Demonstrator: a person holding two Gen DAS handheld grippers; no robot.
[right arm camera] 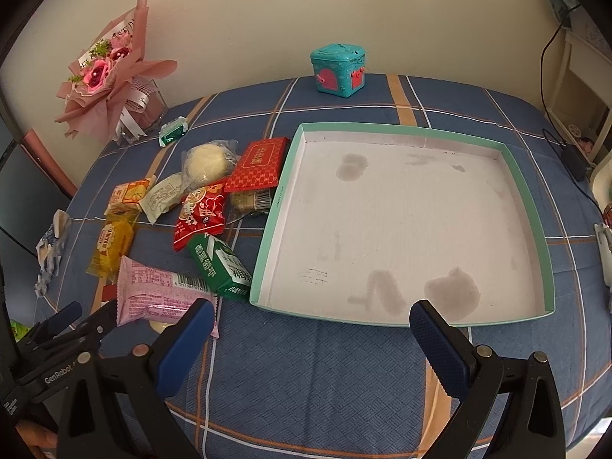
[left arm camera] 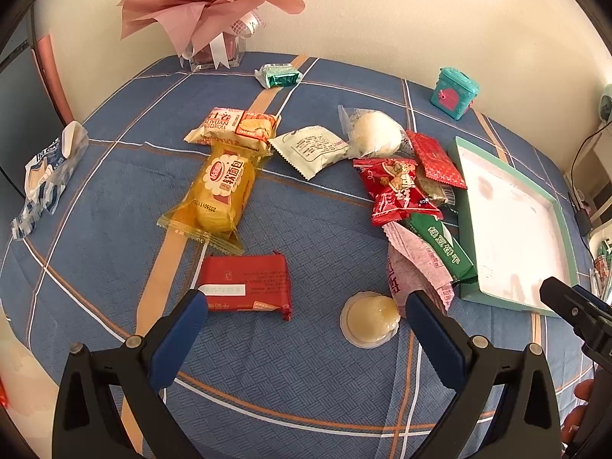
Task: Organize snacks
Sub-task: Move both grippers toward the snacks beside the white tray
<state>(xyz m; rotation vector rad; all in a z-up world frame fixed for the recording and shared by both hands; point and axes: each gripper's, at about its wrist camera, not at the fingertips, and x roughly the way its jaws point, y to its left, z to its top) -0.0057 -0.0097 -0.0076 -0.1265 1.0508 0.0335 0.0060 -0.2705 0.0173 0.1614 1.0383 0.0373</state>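
Several wrapped snacks lie scattered on a blue plaid tablecloth. My left gripper [left arm camera: 306, 306] is open above the cloth, with a red flat packet [left arm camera: 246, 281] by its left finger and a jelly cup [left arm camera: 370, 318] by its right finger. Farther off lie a yellow bread pack [left arm camera: 220, 199], a white sachet [left arm camera: 311, 149], a round white bun [left arm camera: 375, 134], a red candy bag [left arm camera: 397, 191], a green biscuit pack [left arm camera: 443, 248] and a pink pack [left arm camera: 413, 271]. My right gripper [right arm camera: 311, 315] is open and empty at the near rim of a shallow teal-edged tray [right arm camera: 397, 225]. The pink pack [right arm camera: 160, 294] lies beside its left finger.
A pink bouquet in a clear vase [left arm camera: 210, 11] stands at the back left against the wall. A teal toy box [right arm camera: 338, 70] sits at the back. A blue-white wrapper [left arm camera: 46, 176] lies at the left edge, a green foil sweet [left arm camera: 279, 75] near the vase. Cables hang at the right.
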